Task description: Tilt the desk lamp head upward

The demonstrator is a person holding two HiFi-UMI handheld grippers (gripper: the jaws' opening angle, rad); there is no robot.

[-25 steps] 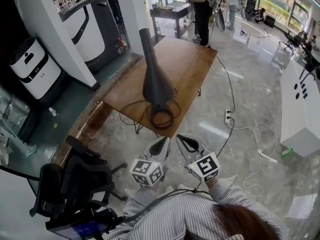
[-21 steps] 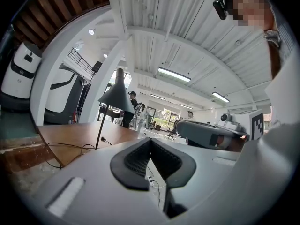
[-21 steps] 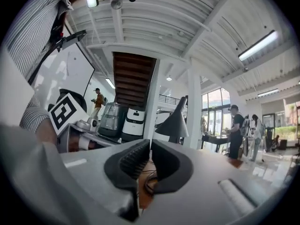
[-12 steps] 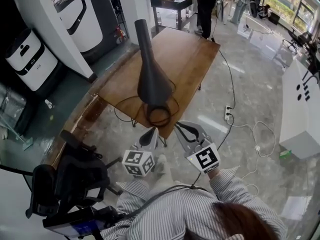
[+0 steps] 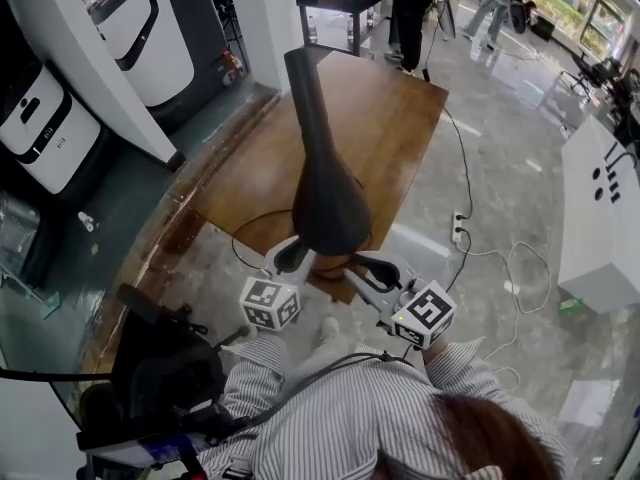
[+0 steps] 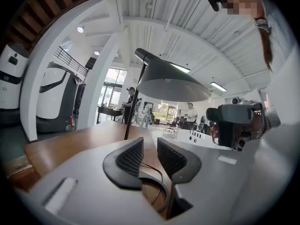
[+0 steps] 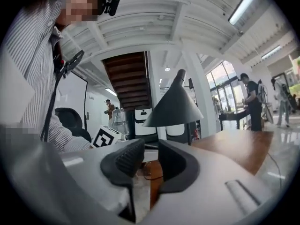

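Now | black cone-shaped metal lamp head (image 5: 328,208) just ahead of and above both grippers, over the brown wooden table (image 5: 400,118) | left gripper (image 5: 297,249): jaws have just been opening, narrow gap, empty | right gripper (image 5: 362,266): narrow gap, empty | shade looks light, rigid, slick; probably best pinched at the rim.

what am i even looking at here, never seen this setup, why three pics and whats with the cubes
There is no robot here. A person holds a claw in each hand, and the marker cubes are part of them. The downward picture comes from a camera on the person's head. The other two cameras ride on the left claw and the right claw. A dark lamp stands on the wooden table. Both claws are open and hold nothing. The left one's jaws have just been opening.
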